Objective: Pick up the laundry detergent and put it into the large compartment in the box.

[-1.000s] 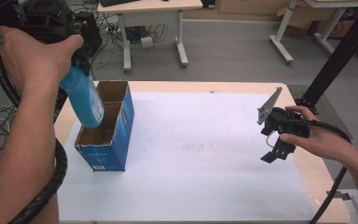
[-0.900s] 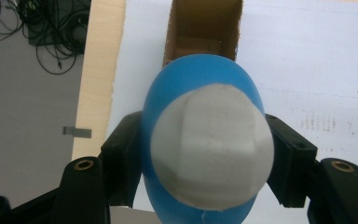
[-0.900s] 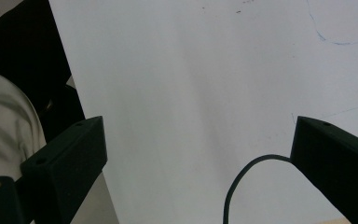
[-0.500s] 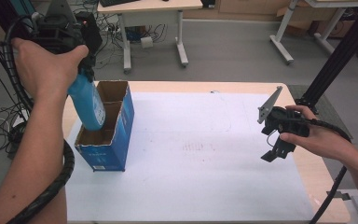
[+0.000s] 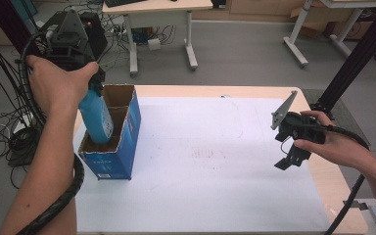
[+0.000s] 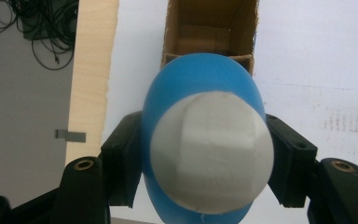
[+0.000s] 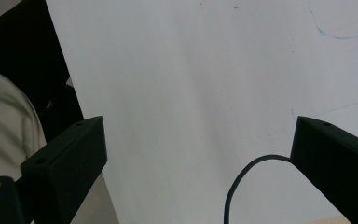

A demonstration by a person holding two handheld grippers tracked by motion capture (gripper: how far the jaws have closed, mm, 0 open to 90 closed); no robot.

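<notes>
Left gripper (image 5: 92, 90) is clamping a blue bottle (image 5: 96, 117) just below its white cap (image 6: 212, 151), jaws pressing on both sides. Bottle is hanging tilted with its base going into the near compartment of the blue cardboard box (image 5: 120, 156), close to the cardboard divider and the left wall; little slack on either side. Far compartment is sitting open behind it. Box is standing at the left edge of the white mat (image 5: 215, 166), right beside the table edge (image 6: 91, 70). Right gripper (image 5: 291, 156) is hovering near the right edge of the mat, jaws spread wide with nothing between them. Wide bare mat is lying between box and right gripper.
</notes>
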